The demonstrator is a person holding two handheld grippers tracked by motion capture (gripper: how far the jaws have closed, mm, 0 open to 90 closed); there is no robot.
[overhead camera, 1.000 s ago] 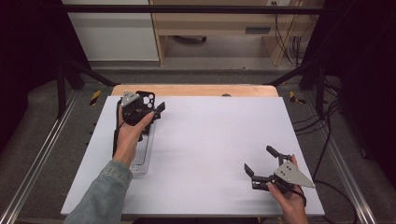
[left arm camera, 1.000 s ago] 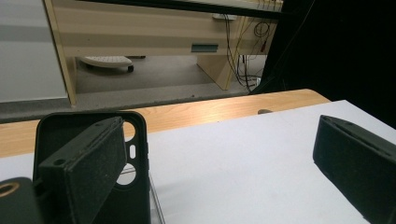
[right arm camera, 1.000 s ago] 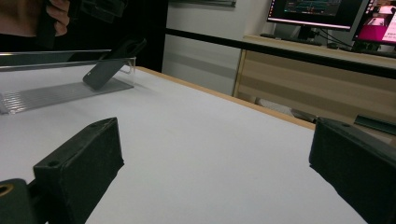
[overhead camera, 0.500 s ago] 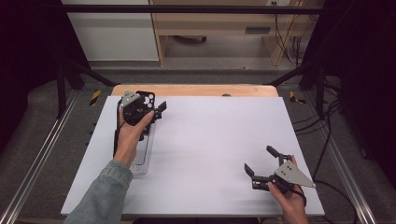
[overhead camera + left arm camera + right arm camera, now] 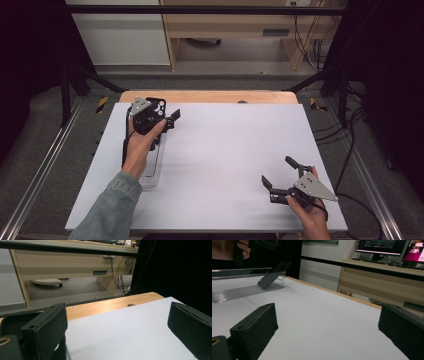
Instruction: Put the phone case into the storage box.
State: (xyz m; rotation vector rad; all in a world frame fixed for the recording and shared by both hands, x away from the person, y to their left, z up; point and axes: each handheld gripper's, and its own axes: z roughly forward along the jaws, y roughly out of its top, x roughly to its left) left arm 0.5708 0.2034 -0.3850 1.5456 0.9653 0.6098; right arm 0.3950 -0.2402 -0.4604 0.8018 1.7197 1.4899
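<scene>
A clear acrylic stand (image 5: 151,169) lies along the left side of the white table top (image 5: 230,145). In the right gripper view a black phone (image 5: 273,275) leans upright in the clear acrylic stand (image 5: 242,291). My left gripper (image 5: 171,120) hovers over the far end of that stand, right by the phone, jaws wide open and nothing between them (image 5: 117,322). Near the front right corner my right gripper (image 5: 276,170) rests low over the table, also open and empty (image 5: 327,325), facing the stand from across the board.
A wooden table edge (image 5: 210,96) borders the white board at the back. Beyond it stand a wooden desk (image 5: 75,263) and hanging cables (image 5: 305,45). Metal rails (image 5: 35,180) run along both sides. Monitors (image 5: 384,246) sit on a desk far off.
</scene>
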